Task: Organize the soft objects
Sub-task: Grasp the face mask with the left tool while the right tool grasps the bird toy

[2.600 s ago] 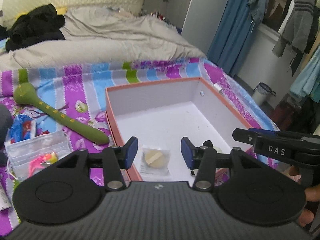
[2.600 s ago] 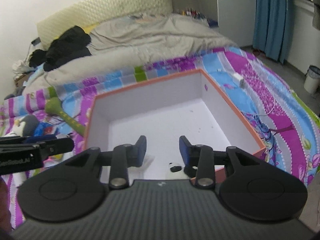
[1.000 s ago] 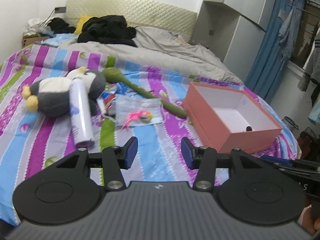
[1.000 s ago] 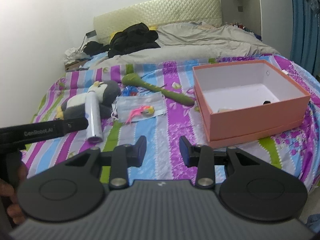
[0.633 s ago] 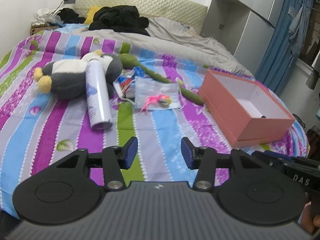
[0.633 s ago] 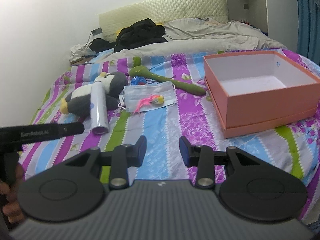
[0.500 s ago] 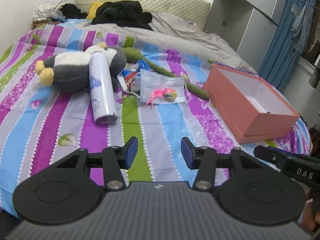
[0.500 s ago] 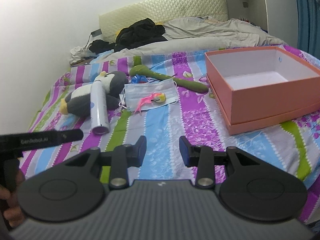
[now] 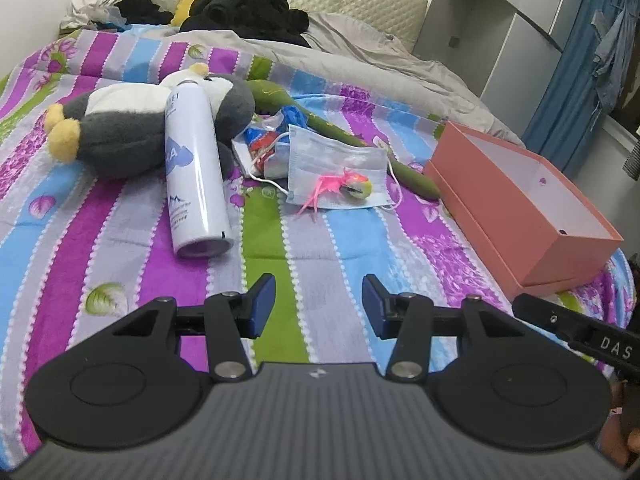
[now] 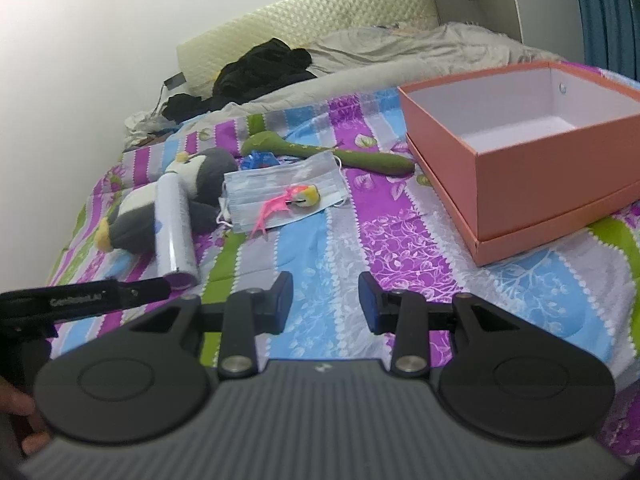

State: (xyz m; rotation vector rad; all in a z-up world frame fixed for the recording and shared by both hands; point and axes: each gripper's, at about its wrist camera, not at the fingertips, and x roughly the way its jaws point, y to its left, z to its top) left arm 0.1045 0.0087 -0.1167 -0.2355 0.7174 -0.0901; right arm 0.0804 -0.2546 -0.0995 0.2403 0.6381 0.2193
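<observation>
Left wrist view: bed (image 9: 100,240) with striped purple, blue, green and grey sheet fills the frame, grey duvet (image 9: 360,64) and black clothes (image 9: 248,12) bunched at the headboard end. Orange box (image 9: 500,216) sits open on the right side of the bed, white inside; contents not visible from this angle. Plush penguin (image 9: 120,136), grey and white with yellow feet, lies on its side at left. White spray can (image 9: 192,168) lies across the penguin, touching it, base toward the camera. Green plush snake (image 9: 332,128) stretches from behind the penguin toward the box, tail end near the box wall. Blue face mask (image 9: 332,168) lies over the snake's middle, small pink-feathered toy (image 9: 344,184) on top of it. Red-blue packet (image 9: 260,144) sits between can and mask, partly under the mask.

Left gripper (image 9: 318,304) hangs above bare sheet, fingers apart, holding nothing. Right gripper (image 10: 324,302) same: fingers apart, empty, above the sheet near the box (image 10: 520,152).

Versus 2.6 s ago: both grippers were over the open box, looking into it; now both have pulled back and away, so the whole bed and the pile of things show. Over the last half second the left view sits slightly closer to the can and mask.
</observation>
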